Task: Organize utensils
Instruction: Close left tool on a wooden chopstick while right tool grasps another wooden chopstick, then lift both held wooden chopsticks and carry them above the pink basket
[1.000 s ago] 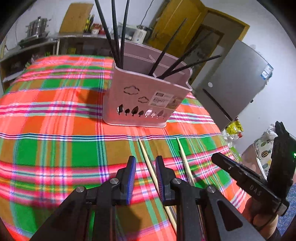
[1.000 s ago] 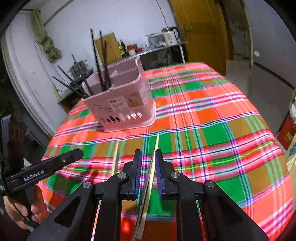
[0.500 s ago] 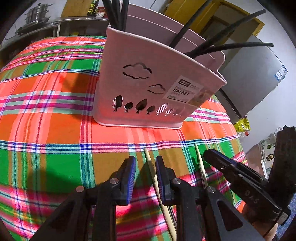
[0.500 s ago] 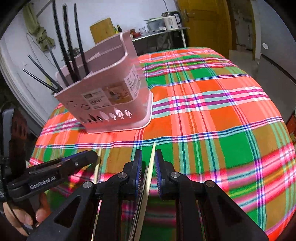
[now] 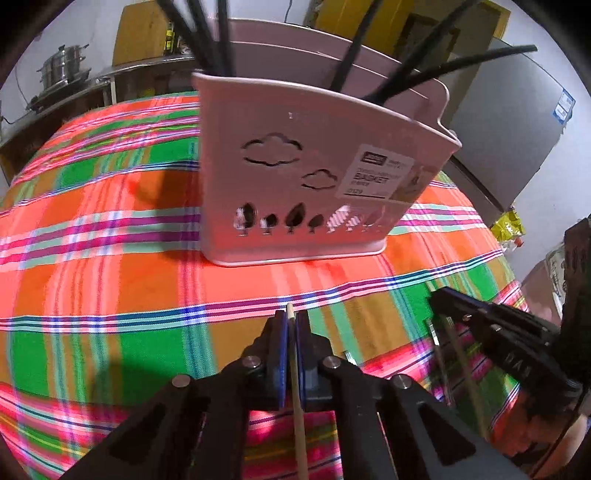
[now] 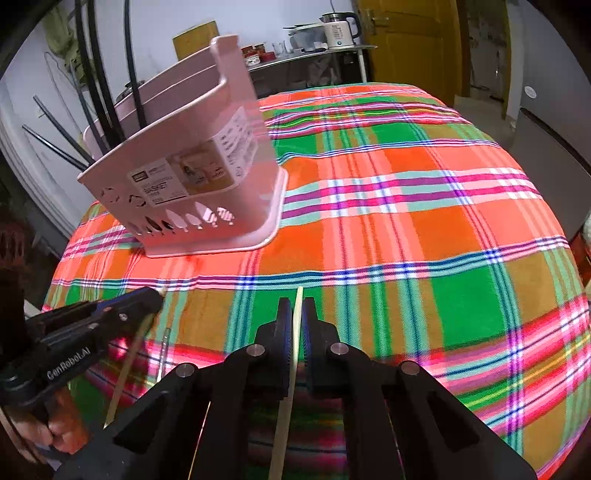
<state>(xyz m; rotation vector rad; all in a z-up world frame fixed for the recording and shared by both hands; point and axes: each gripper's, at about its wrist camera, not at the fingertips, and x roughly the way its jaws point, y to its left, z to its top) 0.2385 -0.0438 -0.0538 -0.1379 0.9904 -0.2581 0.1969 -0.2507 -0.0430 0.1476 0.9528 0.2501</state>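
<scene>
- Left tool (image 5: 291,319) is clamped on a pale chopstick (image 5: 298,406) lying on the plaid bench (image 5: 110,280).
- Pink basket (image 5: 295,173) stands beyond, holding black chopsticks (image 5: 207,33).
- Right tool (image 6: 298,306) is clamped on a second chopstick (image 6: 286,402), right of the first.

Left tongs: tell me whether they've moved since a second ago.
Yes. The left tongs have moved toward the pink basket, which now looms larger, and have shut on a wooden chopstick.
</scene>
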